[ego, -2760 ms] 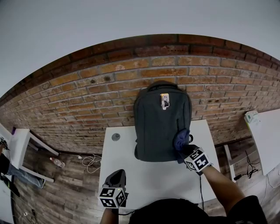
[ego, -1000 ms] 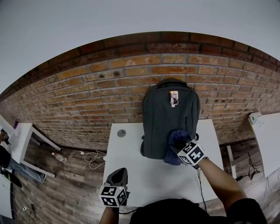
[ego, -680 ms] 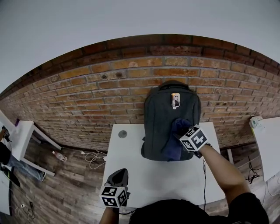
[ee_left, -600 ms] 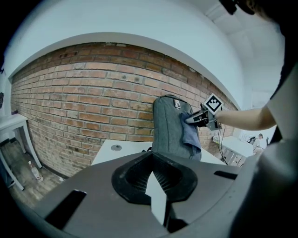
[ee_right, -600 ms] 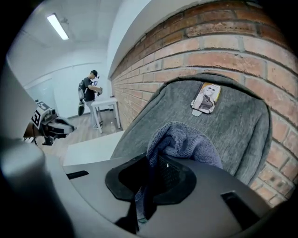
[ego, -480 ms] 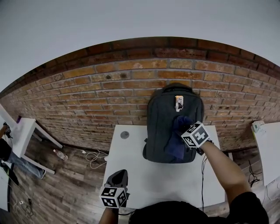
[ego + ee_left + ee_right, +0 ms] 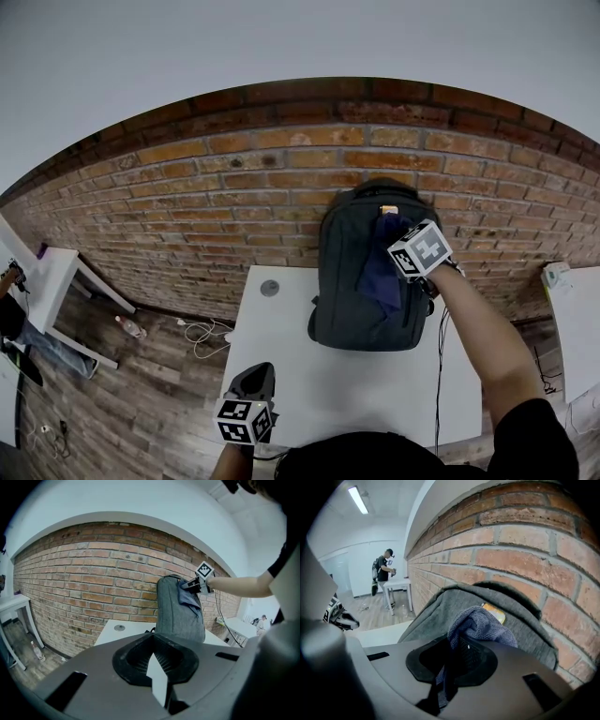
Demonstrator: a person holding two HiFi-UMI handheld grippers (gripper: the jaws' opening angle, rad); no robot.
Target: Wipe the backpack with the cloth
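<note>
A dark grey backpack (image 7: pixel 356 291) (image 7: pixel 176 616) (image 7: pixel 436 609) stands upright on the white table (image 7: pixel 281 347), leaning on the brick wall. My right gripper (image 7: pixel 396 230) (image 7: pixel 454 656) is shut on a blue cloth (image 7: pixel 378 270) (image 7: pixel 187 597) (image 7: pixel 480 625). It presses the cloth against the upper front of the backpack, just below a small yellow tag (image 7: pixel 387 210) (image 7: pixel 494 612), and the cloth hangs down the front. My left gripper (image 7: pixel 251 380) (image 7: pixel 157 670) hovers low over the table's near edge, shut and holding nothing, well apart from the backpack.
A small round disc (image 7: pixel 270 288) (image 7: pixel 120 627) lies on the table left of the backpack. On the wooden floor to the left are a cable (image 7: pixel 197 330) and a bottle (image 7: pixel 127 325). Another white table (image 7: pixel 37 281) stands far left. A person (image 7: pixel 383 573) stands in the distance.
My right gripper has carried the cloth up the backpack's front, from its lower right corner to near the top. The left gripper has stayed put.
</note>
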